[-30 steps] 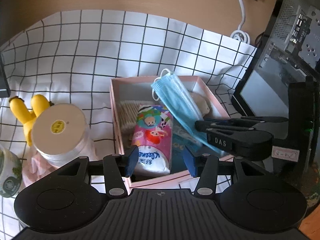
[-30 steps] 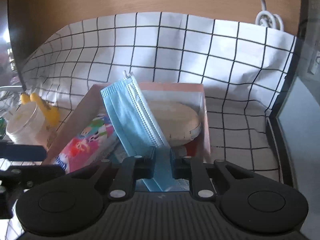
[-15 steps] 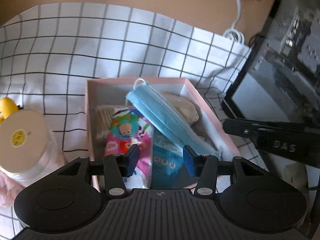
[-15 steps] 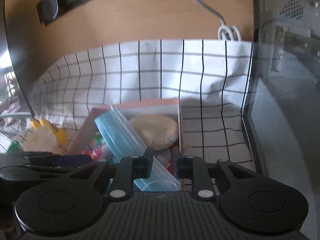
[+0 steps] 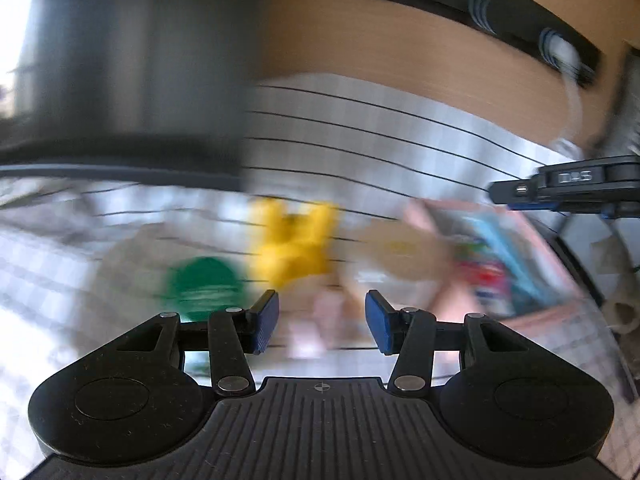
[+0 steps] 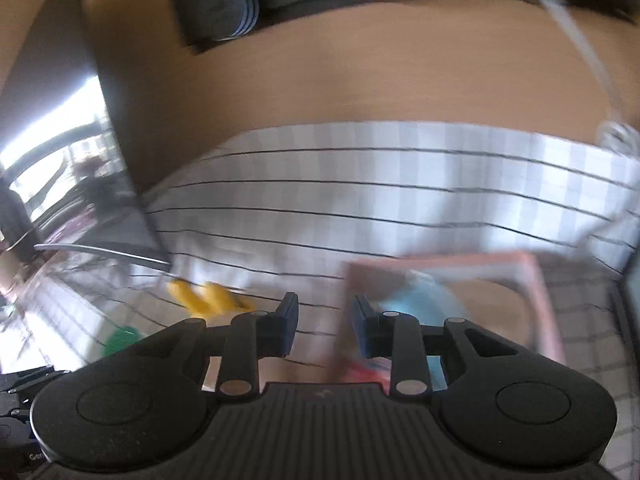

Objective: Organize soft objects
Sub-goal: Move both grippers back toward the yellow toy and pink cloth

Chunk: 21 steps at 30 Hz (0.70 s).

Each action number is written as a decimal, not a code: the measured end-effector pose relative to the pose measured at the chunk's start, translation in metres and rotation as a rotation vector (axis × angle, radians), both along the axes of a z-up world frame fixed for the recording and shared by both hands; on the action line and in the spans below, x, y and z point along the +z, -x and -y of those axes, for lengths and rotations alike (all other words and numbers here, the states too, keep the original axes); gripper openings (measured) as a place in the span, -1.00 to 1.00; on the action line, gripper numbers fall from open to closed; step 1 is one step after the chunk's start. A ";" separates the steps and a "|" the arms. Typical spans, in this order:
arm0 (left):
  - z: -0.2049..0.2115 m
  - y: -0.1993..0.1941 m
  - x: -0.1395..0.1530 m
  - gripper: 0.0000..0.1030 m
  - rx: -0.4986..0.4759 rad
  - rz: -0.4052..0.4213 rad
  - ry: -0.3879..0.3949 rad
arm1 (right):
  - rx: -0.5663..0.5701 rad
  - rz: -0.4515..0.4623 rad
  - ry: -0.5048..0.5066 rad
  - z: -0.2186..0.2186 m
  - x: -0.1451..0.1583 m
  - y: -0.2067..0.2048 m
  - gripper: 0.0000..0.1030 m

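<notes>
Left wrist view blurs—both grippers, left (image 5: 319, 327) and right (image 6: 326, 329), fingers apart and empty, likely seeking the yellow toy (image 5: 295, 246) left of the pink box (image 6: 538, 308).

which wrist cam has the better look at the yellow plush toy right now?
Left wrist: the yellow plush toy sits large near frame centre, beyond the open left gripper, though motion-blurred. Right wrist shows only a small blurred piece, low left of the open right gripper.

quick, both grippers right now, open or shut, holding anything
Left gripper: open, nothing between its fingers.
Right gripper: open, nothing held.
</notes>
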<state>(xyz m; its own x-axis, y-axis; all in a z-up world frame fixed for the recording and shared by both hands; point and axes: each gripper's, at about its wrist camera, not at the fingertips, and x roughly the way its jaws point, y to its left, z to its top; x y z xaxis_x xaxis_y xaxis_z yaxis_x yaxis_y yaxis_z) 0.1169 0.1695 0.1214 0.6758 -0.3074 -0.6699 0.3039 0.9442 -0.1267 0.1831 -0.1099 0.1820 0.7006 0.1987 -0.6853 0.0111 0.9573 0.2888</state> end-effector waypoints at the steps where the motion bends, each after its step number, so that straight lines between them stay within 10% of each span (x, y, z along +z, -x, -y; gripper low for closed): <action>1: -0.017 -0.001 0.003 0.01 0.038 0.007 0.001 | 0.021 0.002 -0.005 -0.016 0.005 -0.008 -0.44; 12: -0.114 -0.001 0.007 0.01 0.133 0.030 0.034 | 0.348 -0.011 0.059 -0.155 0.045 -0.060 -0.20; 16: -0.109 0.001 0.010 0.01 0.086 0.028 0.064 | 0.593 -0.022 0.202 -0.171 0.039 -0.050 -0.14; 21: -0.096 -0.013 0.020 0.01 -0.025 -0.001 0.101 | 0.632 -0.014 0.343 -0.156 0.039 -0.042 -0.14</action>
